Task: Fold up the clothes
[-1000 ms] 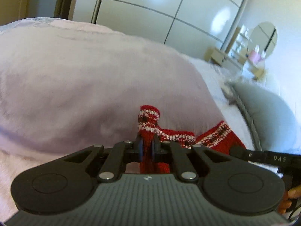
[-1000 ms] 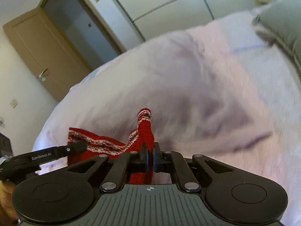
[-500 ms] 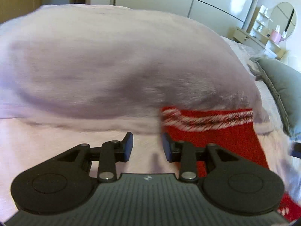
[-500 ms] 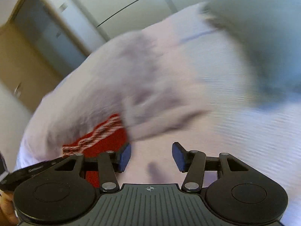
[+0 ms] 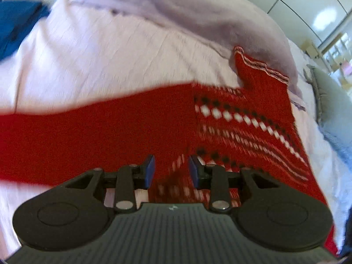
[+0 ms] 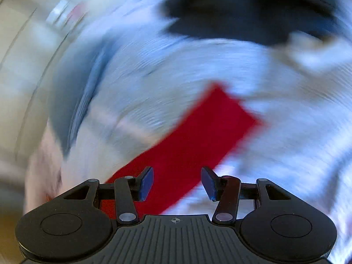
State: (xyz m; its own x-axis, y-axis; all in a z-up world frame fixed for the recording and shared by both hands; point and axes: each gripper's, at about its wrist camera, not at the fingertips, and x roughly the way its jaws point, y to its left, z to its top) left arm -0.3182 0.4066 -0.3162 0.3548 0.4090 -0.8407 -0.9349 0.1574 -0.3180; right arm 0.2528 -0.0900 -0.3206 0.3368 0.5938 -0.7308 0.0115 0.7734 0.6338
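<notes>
1 red sweater (image 5: 136, 129), 1 lilac blanket (image 5: 198, 13), 1 grey pillow (image 5: 330, 101), 1 blue garment (image 5: 15, 22).

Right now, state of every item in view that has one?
red sweater: lying spread on the bed, unheld, one sleeve stretched out flat
left tool: open, empty, above the sweater
right tool: open, empty, above the sleeve
lilac blanket: heaped, bordering the sweater's hem
grey pillow: lying on the bed

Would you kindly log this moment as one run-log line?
task: fold clothes | left gripper: open, empty | right gripper: open, empty | red sweater: flat on bed, released
</notes>
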